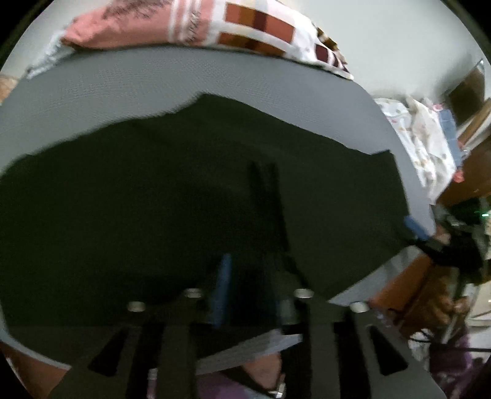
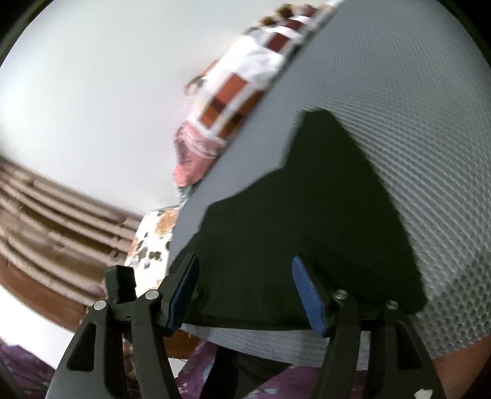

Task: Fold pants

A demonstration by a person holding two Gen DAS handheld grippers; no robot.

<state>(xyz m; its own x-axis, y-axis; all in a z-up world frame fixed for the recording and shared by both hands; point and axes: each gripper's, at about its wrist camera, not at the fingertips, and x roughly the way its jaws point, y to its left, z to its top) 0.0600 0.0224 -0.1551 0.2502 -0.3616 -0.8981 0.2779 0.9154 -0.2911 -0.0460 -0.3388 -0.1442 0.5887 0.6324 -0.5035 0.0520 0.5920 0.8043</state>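
Observation:
Dark pants (image 1: 184, 199) lie spread flat on a grey textured mat (image 1: 122, 89). My left gripper (image 1: 248, 291) is low over the pants' near edge; its jaws stand a narrow gap apart, dark against the cloth, and whether they pinch it is unclear. One blue pad (image 1: 222, 288) shows. In the right wrist view the pants (image 2: 307, 221) reach the mat's (image 2: 414, 107) near edge. My right gripper (image 2: 245, 294) is open and empty, its blue pads (image 2: 307, 297) wide apart just above the pants' near hem. The right gripper also shows in the left wrist view (image 1: 420, 230) at the pants' right corner.
A pink and patchwork pillow (image 1: 190, 24) lies along the mat's far edge. A floral cloth (image 1: 423, 144) lies to the right, by brown wooden furniture (image 1: 472, 159). Brown curtains (image 2: 46, 208) hang at the left in the right wrist view. The person's purple clothing (image 2: 276, 383) is below.

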